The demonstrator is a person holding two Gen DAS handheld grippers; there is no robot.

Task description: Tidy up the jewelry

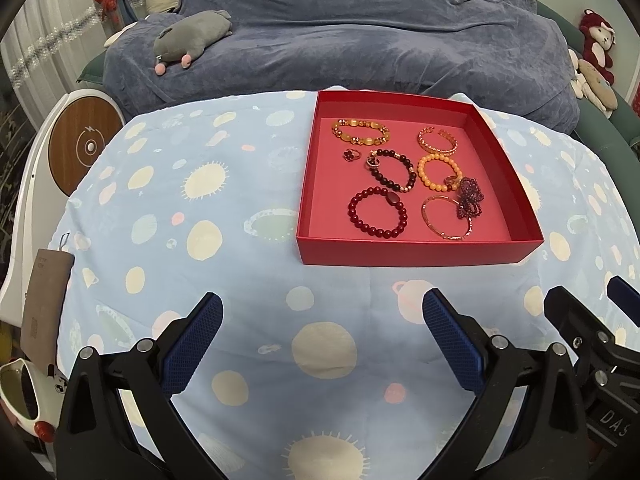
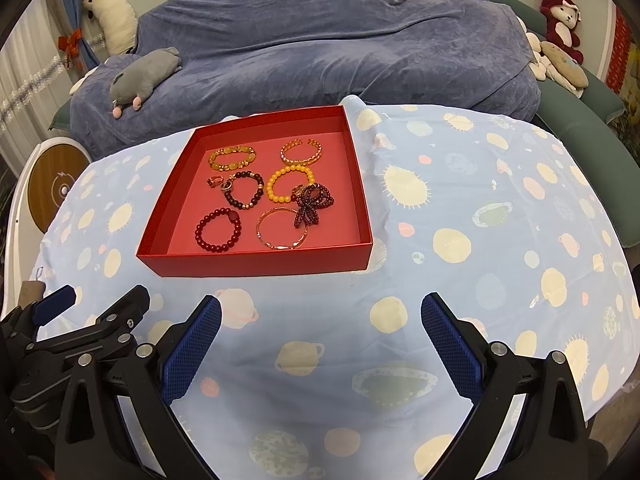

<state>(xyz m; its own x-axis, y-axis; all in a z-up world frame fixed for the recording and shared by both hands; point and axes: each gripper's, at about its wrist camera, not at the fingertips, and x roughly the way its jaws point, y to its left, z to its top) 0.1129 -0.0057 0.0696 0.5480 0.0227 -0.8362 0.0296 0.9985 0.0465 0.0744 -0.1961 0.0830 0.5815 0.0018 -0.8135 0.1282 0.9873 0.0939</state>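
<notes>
A shallow red box (image 1: 416, 249) (image 2: 256, 266) stands on the table and holds several bracelets and rings: a dark red bead bracelet (image 1: 378, 212) (image 2: 218, 230), an orange bead bracelet (image 1: 438, 172) (image 2: 290, 183), a gold bangle (image 1: 446, 217) (image 2: 282, 229) and a purple bead bunch (image 1: 470, 198) (image 2: 314, 202). My left gripper (image 1: 322, 312) is open and empty, in front of the box. My right gripper (image 2: 320, 312) is open and empty, in front of and right of the box. Each gripper shows at the other view's edge.
The table wears a light blue cloth with planet prints (image 1: 200, 208) (image 2: 480, 220). Behind it lies a blue-covered bed (image 1: 360, 32) with a grey plush toy (image 1: 192, 38) (image 2: 144, 74). A round wooden charger (image 1: 84, 144) sits at the left.
</notes>
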